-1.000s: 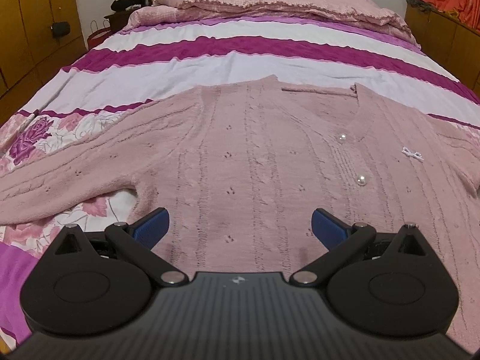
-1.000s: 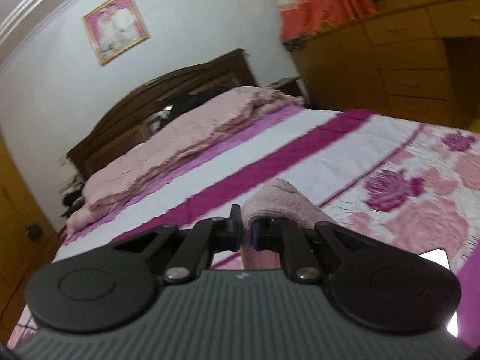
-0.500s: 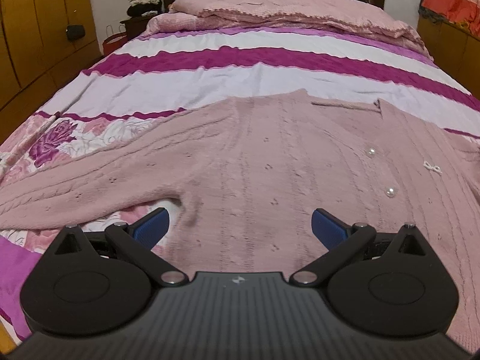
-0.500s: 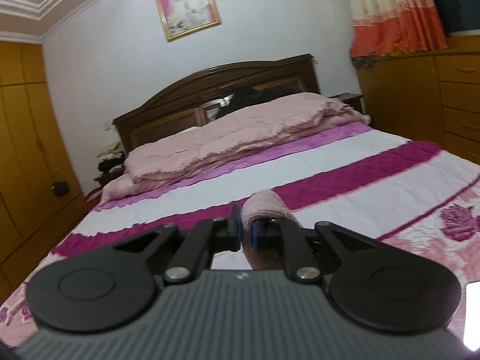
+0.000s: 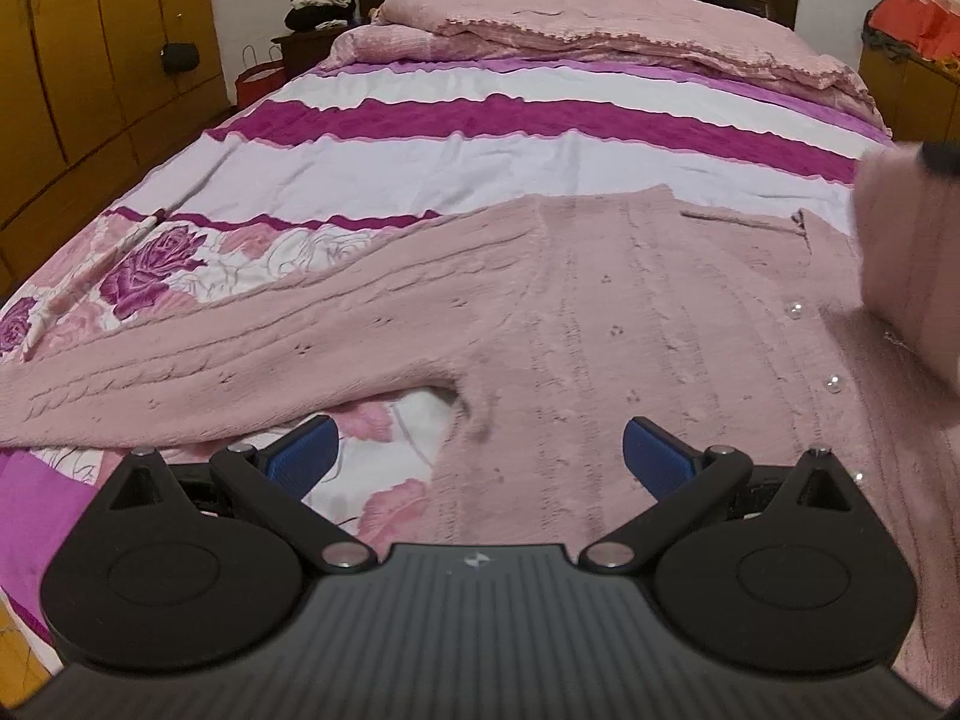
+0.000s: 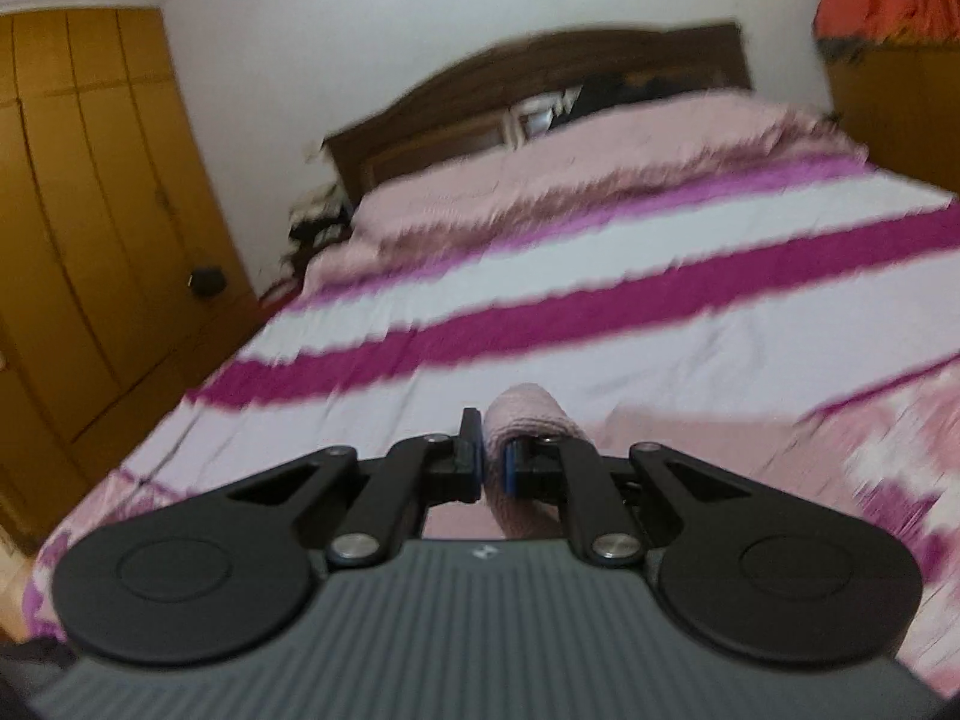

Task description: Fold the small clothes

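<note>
The left gripper (image 5: 477, 456) is spread wide above the cardigan (image 5: 600, 324), which lies flat on the bed (image 5: 480, 162) (2 pearl buttons show). The right gripper (image 6: 491, 459) is clenched on its sleeve (image 6: 531, 414), lifted.

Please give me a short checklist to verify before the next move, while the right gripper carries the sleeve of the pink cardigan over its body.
1. Right gripper is clamped on the lifted sleeve: ok.
2. Left gripper is open, holding nothing: ok.
3. Pink cardigan body lies flat on the bedspread: ok.
4. Other sleeve is spread out flat: ok.
5. Pearl buttons are fastened: cannot tell.
6. Landing spot is visible to the right wrist view: not ok, blurred.
</note>
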Demonstrator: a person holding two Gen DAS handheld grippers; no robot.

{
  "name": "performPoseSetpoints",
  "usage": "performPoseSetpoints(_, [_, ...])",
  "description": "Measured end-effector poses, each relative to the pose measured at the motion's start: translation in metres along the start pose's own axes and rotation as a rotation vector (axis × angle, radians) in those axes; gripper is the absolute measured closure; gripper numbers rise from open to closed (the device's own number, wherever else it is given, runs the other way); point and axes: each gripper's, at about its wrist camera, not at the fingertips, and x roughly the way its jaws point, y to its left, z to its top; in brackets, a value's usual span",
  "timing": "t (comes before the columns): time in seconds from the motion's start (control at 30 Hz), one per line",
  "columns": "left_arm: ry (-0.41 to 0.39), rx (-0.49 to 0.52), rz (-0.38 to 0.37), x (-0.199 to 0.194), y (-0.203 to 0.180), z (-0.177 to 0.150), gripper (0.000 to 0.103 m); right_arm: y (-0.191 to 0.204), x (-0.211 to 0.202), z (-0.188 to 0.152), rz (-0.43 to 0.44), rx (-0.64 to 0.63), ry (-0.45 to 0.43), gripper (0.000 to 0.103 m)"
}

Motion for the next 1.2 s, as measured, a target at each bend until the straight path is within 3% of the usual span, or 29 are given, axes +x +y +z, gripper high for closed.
performPoseSetpoints(0.23, [0.017, -0.010, 0.005, 0.004, 0.010, -0.007, 0.000, 0.020, 0.044, -0.061, 0.056, 0.056, 0.166, 0.093])
performPoseSetpoints(0.4, [0.005, 0.005, -0.002, 0.005, 0.012, -0.009, 0.000, 0.022, 0.060, -0.086, 0.092, 0.103, 0.284, 0.090])
performPoseSetpoints(0.47, [0.002, 0.016, -0.008, 0.004, 0.010, -0.008, 0.000, 0.022, 0.061, -0.093, 0.092, 0.117, 0.316, 0.080])
performPoseSetpoints(0.6, [-0.003, 0.020, -0.028, 0.003, 0.007, -0.002, 0.000, 0.019, 0.046, -0.098, 0.131, 0.141, 0.308, 0.046])
performPoseSetpoints(0.63, [-0.004, 0.018, -0.035, 0.002, 0.006, 0.000, 0.000, 0.019, 0.039, -0.097, 0.136, 0.143, 0.304, 0.044])
performPoseSetpoints(0.9, [-0.002, 0.035, -0.119, -0.008, -0.008, 0.016, 0.000, 0.007, -0.010, -0.081, 0.121, 0.082, 0.251, 0.043])
performPoseSetpoints(1.03, [-0.001, 0.079, -0.172, -0.015, -0.026, 0.022, 0.000, -0.010, -0.023, -0.071, 0.029, 0.068, 0.192, 0.043])
performPoseSetpoints(1.2, [-0.038, 0.197, -0.182, -0.030, -0.059, 0.024, 0.000, -0.036, -0.032, -0.069, -0.123, 0.055, 0.160, 0.043])
